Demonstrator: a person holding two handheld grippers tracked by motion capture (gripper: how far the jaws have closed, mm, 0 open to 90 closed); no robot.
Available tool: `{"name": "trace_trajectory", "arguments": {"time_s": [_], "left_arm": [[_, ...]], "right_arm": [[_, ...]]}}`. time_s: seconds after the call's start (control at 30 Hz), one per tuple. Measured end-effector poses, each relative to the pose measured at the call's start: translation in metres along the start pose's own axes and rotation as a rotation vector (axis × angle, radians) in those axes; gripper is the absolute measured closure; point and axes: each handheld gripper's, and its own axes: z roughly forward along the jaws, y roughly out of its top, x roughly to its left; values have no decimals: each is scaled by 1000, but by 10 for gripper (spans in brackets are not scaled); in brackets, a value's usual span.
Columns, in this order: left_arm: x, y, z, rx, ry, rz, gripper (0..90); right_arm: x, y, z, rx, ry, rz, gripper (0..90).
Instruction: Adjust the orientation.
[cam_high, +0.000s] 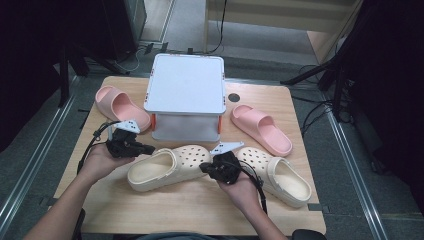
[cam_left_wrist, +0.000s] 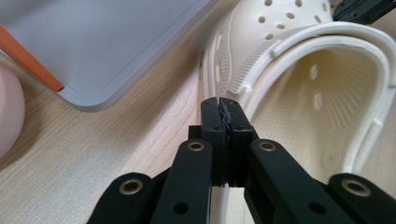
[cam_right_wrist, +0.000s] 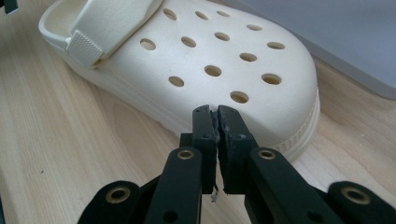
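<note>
The jaws of both grippers are pressing together with nothing between them. The left gripper (cam_left_wrist: 225, 108) is sitting at the heel end of a cream clog (cam_high: 167, 167), its tips just beside the clog's rim. The right gripper (cam_right_wrist: 215, 113) is sitting at the toe end of the same clog, its tips right by the side of the toe; I cannot tell if they are touching it. This clog is lying in the middle of the wooden table (cam_high: 195, 207), near the person. A second cream clog (cam_high: 280, 175) is lying to its right. A grey box (cam_high: 186, 95) is standing farther back, with a pink slipper (cam_high: 120, 106) on its left and another pink slipper (cam_high: 261, 128) on its right.
</note>
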Motion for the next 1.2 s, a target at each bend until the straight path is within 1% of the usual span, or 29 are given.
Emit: {"name": "trace_trajectory", "arguments": {"time_s": [0.07,0.1,0.2,0.27,0.47,0.57,0.67,0.77,0.9,0.97,1.07,1.13,1.2], "left_arm": [[0,0,0,-2,-3,-3,892],[0,-2,0,-8,-8,-15,892],[-2,-3,0,-14,-4,-16,893],[-4,-4,0,-13,0,-9,893],[-8,-8,-2,-21,5,-14,895],[-10,-9,-2,-21,10,-15,895],[-13,-11,-3,-18,12,-11,896],[-15,-12,-4,-18,7,-19,896],[-19,-15,-5,-15,-5,-16,896],[-21,-16,-5,-15,-4,-18,896],[-23,-19,-6,-15,-5,-30,896],[-25,-20,-7,-13,-12,-59,896],[-27,-23,-8,-17,-21,-65,896]], "right_arm": [[0,0,0,0,-1,2,872],[-1,0,0,1,2,2,872],[-2,0,0,0,7,2,871],[-2,0,1,1,16,5,871],[-5,2,3,-3,31,9,871],[-5,3,4,-3,34,0,871],[-5,5,5,-4,31,3,871],[-6,6,6,-7,31,2,871],[-8,7,7,-11,23,3,871],[-10,8,7,-15,24,5,871],[-12,10,9,-20,18,9,867],[-13,11,11,-24,20,9,859],[-15,12,13,-31,25,10,854]]}}
